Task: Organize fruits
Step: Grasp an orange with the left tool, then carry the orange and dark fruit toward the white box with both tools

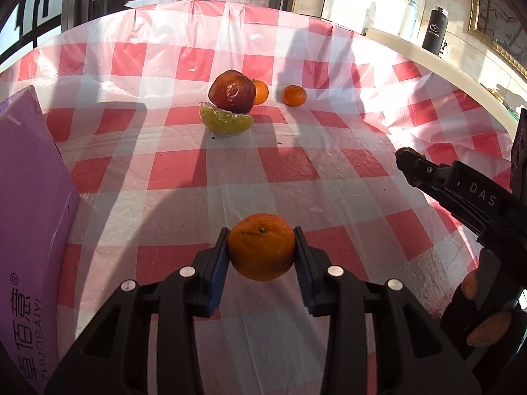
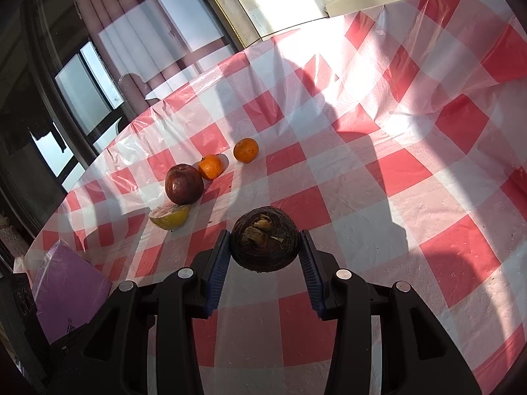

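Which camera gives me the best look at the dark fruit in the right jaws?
The right wrist view: the dark fruit sits centred between the blue pads, showing its dried stem end and both contact sides. The left wrist view shows only a sliver of it at the right gripper tip, mostly hidden.

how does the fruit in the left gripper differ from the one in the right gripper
The orange in the left gripper is bright and fairly smooth; the dark round fruit in the right gripper is blackish brown with a dried, papery tuft facing the camera. The orange shows only a small stem dot. Both are round, similar in size, clamped between blue pads.
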Motion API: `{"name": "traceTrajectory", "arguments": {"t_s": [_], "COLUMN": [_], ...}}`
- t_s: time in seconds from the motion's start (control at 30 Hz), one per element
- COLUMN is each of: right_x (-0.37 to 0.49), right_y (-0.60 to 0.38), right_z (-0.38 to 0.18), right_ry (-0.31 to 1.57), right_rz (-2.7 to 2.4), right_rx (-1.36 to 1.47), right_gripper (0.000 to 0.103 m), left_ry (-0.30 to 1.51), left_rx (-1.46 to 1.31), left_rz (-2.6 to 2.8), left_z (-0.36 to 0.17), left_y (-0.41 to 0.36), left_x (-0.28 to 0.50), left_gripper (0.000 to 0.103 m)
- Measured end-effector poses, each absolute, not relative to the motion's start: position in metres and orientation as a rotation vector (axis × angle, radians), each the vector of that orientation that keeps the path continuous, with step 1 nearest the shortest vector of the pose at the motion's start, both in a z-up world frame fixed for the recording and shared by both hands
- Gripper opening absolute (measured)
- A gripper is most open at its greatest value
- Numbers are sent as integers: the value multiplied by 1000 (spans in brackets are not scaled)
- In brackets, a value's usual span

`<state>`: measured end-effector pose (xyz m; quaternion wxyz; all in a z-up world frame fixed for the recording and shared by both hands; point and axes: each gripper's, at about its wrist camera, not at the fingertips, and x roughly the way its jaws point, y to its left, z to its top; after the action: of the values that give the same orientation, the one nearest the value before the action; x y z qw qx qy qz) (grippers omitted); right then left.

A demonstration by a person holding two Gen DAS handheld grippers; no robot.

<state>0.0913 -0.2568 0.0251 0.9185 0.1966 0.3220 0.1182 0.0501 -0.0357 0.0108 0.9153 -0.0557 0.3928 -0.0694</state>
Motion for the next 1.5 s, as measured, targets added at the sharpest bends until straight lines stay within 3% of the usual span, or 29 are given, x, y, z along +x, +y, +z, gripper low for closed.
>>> {"name": "traceTrajectory", "arguments": {"t_s": [0.93, 1.17, 1.5], "right_x": [90, 33, -15], "right_y": [-260, -257, -239], "right_z": [25, 24, 32], "right_ry": [654, 656, 618], "right_rz": [220, 210, 260], "right_rx": [406, 526, 482], "right_gripper": [42, 42, 42], "left_ry": [798, 768, 697], "left_rx": [-251, -201, -133], "left_rz": [-113, -119, -115], "left_z": [9, 18, 48], "left_y": [-14, -22, -17], "left_x": [49, -4, -64], "left_gripper": [38, 38, 38]}}
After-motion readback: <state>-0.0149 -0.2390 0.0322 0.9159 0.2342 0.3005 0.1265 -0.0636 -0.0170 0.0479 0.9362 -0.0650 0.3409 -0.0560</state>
